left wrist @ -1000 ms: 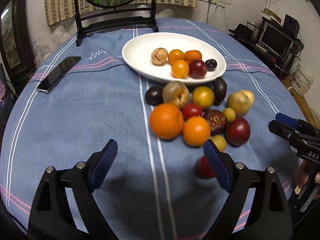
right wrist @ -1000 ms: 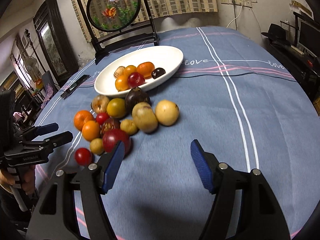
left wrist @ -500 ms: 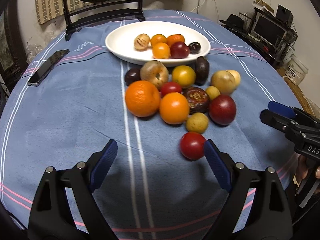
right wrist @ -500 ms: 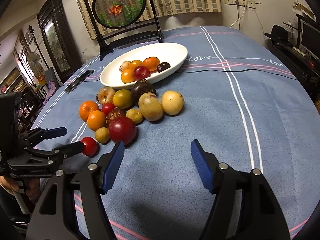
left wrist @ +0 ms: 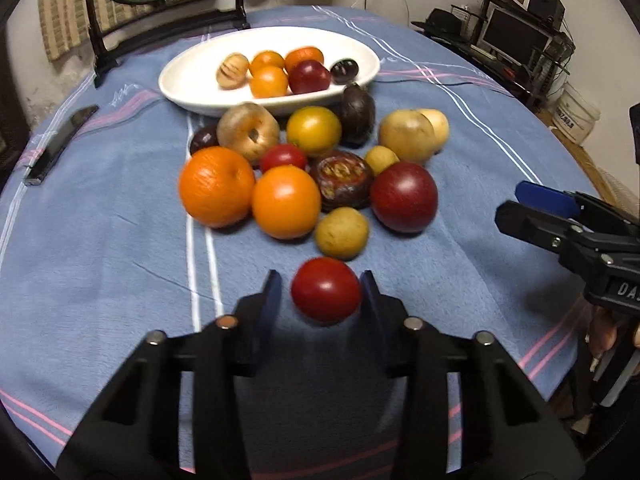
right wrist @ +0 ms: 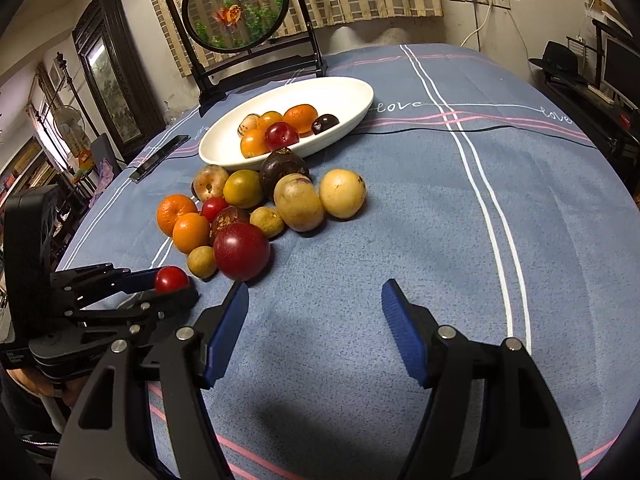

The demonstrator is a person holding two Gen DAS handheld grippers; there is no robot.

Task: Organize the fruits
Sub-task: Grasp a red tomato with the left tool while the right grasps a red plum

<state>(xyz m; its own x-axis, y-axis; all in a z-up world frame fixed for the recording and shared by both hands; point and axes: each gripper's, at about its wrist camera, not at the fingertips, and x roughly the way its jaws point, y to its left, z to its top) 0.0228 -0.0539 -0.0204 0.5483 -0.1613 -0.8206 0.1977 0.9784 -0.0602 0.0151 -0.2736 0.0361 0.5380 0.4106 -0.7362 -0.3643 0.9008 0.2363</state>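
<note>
My left gripper point(left wrist: 320, 292) is shut on a small red tomato point(left wrist: 326, 290), low over the blue cloth; it also shows in the right wrist view point(right wrist: 172, 279). Beyond it lies a cluster of loose fruits point(left wrist: 304, 168): oranges, a dark red plum, yellow and brown ones. A white oval plate point(left wrist: 188, 80) behind holds several fruits. My right gripper point(right wrist: 314, 304) is open and empty over bare cloth, right of the cluster point(right wrist: 256, 208). It shows at the right edge in the left wrist view point(left wrist: 536, 208).
A black phone point(left wrist: 60, 140) lies on the cloth at the left. A framed round goldfish screen point(right wrist: 236, 12) stands behind the plate point(right wrist: 360, 96). Shelves, a monitor and a bucket stand beyond the table's right edge.
My left gripper moved forward and down and closed on the small red tomato. My right gripper stayed open and hardly moved.
</note>
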